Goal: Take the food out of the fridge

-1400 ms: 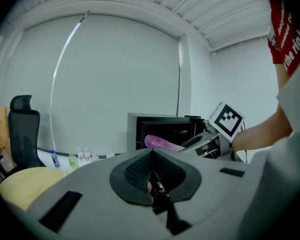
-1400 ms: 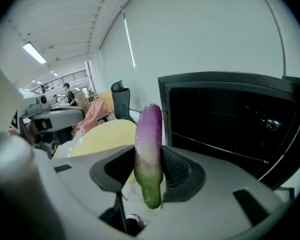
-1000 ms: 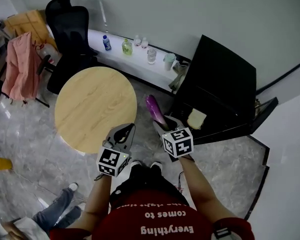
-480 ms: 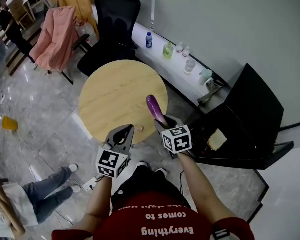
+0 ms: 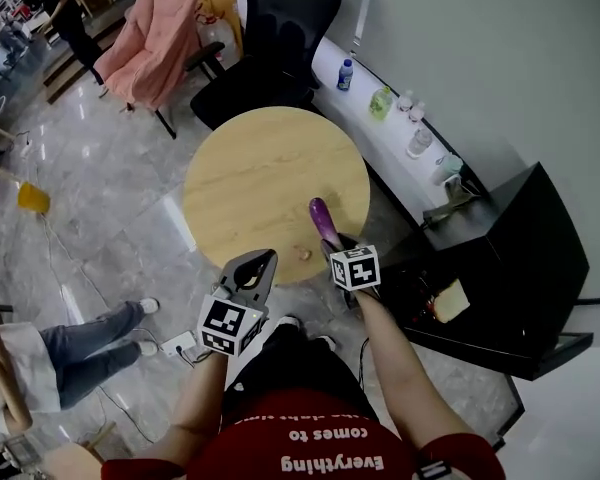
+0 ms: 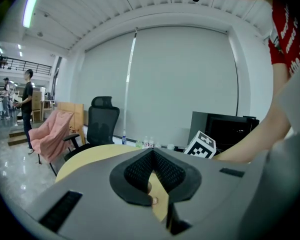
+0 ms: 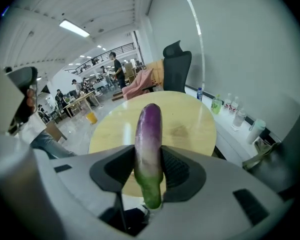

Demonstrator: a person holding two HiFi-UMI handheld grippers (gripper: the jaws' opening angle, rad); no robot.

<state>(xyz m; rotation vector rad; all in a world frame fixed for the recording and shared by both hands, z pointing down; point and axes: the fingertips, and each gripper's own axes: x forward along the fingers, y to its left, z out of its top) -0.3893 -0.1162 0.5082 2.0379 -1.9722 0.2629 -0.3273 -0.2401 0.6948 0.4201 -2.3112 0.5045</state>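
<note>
Round table (image 5: 240, 183) below; eggplant (image 5: 322, 216) in right gripper (image 5: 332, 246) points purple-end outward.

The round wooden surface (image 5: 270, 183) is standing on the marble floor (image 5: 110, 238); one small brownish thing (image 5: 303, 255) is lying by its near edge.

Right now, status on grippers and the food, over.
Left gripper shut, empty. Right gripper shut on eggplant, clear of the fridge, pointed at round table. Tabletop bare except one small bit near edge.
</note>
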